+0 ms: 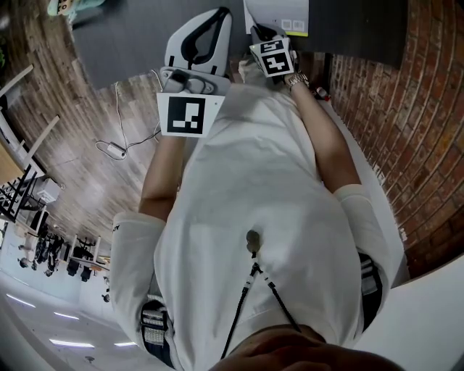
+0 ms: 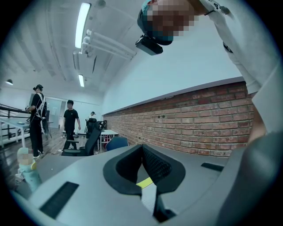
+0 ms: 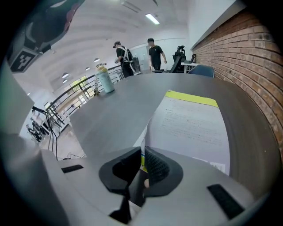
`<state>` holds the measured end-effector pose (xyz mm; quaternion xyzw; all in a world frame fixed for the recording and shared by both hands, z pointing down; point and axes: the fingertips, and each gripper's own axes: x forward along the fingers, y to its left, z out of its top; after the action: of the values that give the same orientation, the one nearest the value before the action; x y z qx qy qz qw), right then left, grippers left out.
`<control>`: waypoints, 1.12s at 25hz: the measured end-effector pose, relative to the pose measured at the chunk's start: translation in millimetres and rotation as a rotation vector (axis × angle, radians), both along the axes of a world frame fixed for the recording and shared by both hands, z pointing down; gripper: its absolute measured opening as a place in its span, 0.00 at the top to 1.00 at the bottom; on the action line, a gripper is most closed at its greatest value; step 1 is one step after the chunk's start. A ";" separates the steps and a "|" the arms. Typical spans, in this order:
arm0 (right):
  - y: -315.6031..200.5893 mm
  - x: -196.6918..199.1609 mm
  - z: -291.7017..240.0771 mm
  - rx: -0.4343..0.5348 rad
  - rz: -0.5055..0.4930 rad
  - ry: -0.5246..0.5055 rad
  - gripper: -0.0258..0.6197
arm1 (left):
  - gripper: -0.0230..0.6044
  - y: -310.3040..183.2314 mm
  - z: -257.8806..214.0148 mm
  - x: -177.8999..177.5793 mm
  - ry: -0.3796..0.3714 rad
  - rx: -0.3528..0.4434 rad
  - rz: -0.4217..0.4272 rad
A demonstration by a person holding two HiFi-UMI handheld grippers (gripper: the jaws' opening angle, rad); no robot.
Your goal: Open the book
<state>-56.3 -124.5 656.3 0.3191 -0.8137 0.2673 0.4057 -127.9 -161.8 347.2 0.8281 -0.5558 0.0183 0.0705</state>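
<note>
A white-covered book (image 3: 190, 123) with a yellow band at its far edge lies flat on the grey table (image 3: 115, 114), next to the brick wall. My right gripper (image 3: 142, 158) points down at the book's near left corner, and its jaws are shut on the edge of the cover. In the head view the book (image 1: 279, 13) shows as a white patch at the top, past the right gripper's marker cube (image 1: 272, 56). My left gripper (image 2: 142, 152) is held level above the table with its jaws together and nothing gripped. In the head view it (image 1: 199, 43) is left of the book.
A pale green bottle (image 3: 104, 79) stands on the table's far left part. The brick wall (image 3: 247, 57) runs along the table's right side. Two people (image 3: 154, 55) stand beyond the table's far end near an office chair (image 2: 90, 139). A cable (image 1: 119, 138) lies on the wooden floor.
</note>
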 end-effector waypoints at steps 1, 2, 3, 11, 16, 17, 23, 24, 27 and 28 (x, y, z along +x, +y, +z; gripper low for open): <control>0.4 0.8 -1.0 -0.004 0.002 -0.004 0.88 | 0.93 2.0 -0.4 0.5 -0.001 0.002 -0.004; 0.9 2.0 -1.9 -0.006 0.003 -0.007 0.88 | 0.93 4.1 -0.8 1.0 -0.002 0.002 -0.009; 1.4 3.6 -2.6 -0.007 0.002 -0.009 0.88 | 0.93 6.2 -1.2 1.7 -0.003 0.003 -0.013; 1.6 16.9 -16.9 0.025 0.005 -0.047 0.88 | 0.93 21.2 -2.5 17.3 -0.004 0.016 -0.034; 2.0 29.5 -27.1 0.051 0.011 -0.071 0.88 | 0.93 31.8 -2.1 33.0 -0.006 0.020 -0.034; 1.9 32.7 -28.8 0.056 0.013 -0.076 0.88 | 0.93 33.7 -2.3 36.7 -0.006 0.021 -0.035; 2.5 51.7 -35.8 0.073 0.021 -0.099 0.89 | 0.93 41.6 -3.8 59.5 -0.001 0.030 -0.035; 3.3 55.1 -36.4 0.075 0.025 -0.102 0.89 | 0.93 43.1 -3.8 63.4 -0.001 0.031 -0.034; 4.8 64.4 -38.1 0.076 0.041 -0.112 0.89 | 0.93 45.7 -4.1 73.2 -0.002 0.033 -0.027; 5.0 67.3 -38.6 0.076 0.048 -0.116 0.89 | 0.93 46.2 -4.2 76.4 -0.002 0.034 -0.024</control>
<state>11.1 -119.5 617.8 0.3373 -0.8377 0.2640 0.3389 -51.6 -115.6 343.1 0.8223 -0.5661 0.0090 0.0562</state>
